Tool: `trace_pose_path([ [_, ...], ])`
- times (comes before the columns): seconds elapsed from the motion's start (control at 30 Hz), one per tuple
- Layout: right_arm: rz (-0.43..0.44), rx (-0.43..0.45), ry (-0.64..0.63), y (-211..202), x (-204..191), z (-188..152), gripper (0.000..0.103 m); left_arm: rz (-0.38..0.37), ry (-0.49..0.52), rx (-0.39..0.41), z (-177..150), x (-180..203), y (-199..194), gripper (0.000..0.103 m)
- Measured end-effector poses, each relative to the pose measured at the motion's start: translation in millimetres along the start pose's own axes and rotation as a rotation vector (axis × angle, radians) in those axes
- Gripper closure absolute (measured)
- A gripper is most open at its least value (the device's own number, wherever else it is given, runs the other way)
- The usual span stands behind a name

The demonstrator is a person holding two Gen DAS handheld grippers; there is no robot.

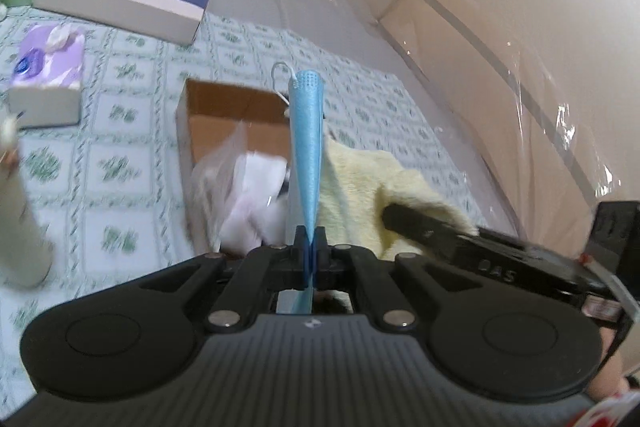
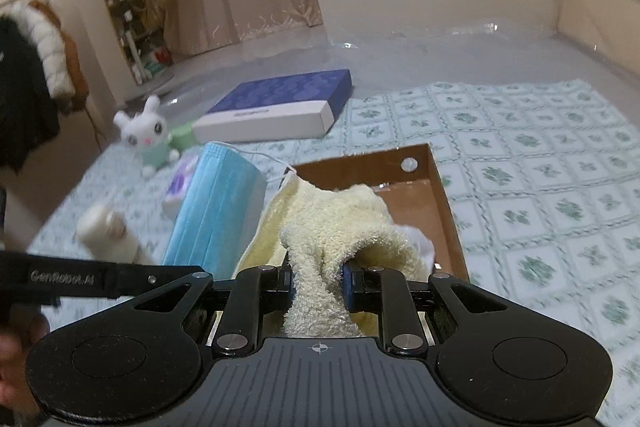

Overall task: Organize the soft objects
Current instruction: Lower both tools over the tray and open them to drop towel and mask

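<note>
My left gripper (image 1: 310,247) is shut on a blue face mask (image 1: 306,139), held edge-on above the brown cardboard box (image 1: 224,115); in the right wrist view the face mask (image 2: 216,211) shows flat, with its white ear loop trailing. My right gripper (image 2: 318,277) is shut on a pale yellow towel (image 2: 332,223), which bunches between the pads and drapes over the cardboard box (image 2: 436,195). The towel (image 1: 360,187) hangs right of the mask in the left wrist view. Something white (image 1: 256,195) lies inside the box.
On the green-patterned tablecloth (image 2: 540,187) lie a blue-and-white flat box (image 2: 276,107), a purple tissue pack (image 1: 48,67), a white plush rabbit (image 2: 146,133) and a cream bottle (image 2: 108,231). Clear plastic sheeting (image 1: 520,87) rises along the right side.
</note>
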State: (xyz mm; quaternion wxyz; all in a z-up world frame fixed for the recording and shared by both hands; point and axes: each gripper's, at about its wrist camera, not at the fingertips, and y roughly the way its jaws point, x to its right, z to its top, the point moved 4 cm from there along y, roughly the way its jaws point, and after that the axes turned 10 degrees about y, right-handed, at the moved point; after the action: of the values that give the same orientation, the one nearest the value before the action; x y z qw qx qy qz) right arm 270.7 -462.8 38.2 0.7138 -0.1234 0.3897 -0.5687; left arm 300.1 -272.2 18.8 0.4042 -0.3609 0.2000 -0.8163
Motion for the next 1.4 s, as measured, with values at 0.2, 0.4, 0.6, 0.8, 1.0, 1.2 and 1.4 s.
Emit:
trace_pose_path([
  [0.2,0.08,-0.019,0.182,48,47,29,0.082,0.015,-0.066,-0.005,25,-13,46,0.102],
  [0.4,-0.129,-0.071,0.158,90,81,11,0.082,0.075,-0.08,-0.066,14,-35,93,0.102],
  [0.6,-0.252,-0.129,0.034,107,86,-12,0.082,0.105,-0.055,-0.121,3,-43,117,0.101],
  [0.8,-0.258,-0.183,-0.044,120,83,-28,0.082,0.13,0.011,-0.097,6,-37,100,0.061],
  [1.0,-0.258,-0.169,-0.041,113,80,-25,0.061,0.109,0.062,-0.068,3,-25,73,0.042],
  [1.2,-0.239,-0.073,-0.043,80,70,-17,0.032,0.108,0.078,-0.063,-8,-27,55,0.042],
  [1.4,-0.235,-0.002,-0.07,46,56,-20,0.027,0.103,0.104,-0.033,-21,-24,26,0.042],
])
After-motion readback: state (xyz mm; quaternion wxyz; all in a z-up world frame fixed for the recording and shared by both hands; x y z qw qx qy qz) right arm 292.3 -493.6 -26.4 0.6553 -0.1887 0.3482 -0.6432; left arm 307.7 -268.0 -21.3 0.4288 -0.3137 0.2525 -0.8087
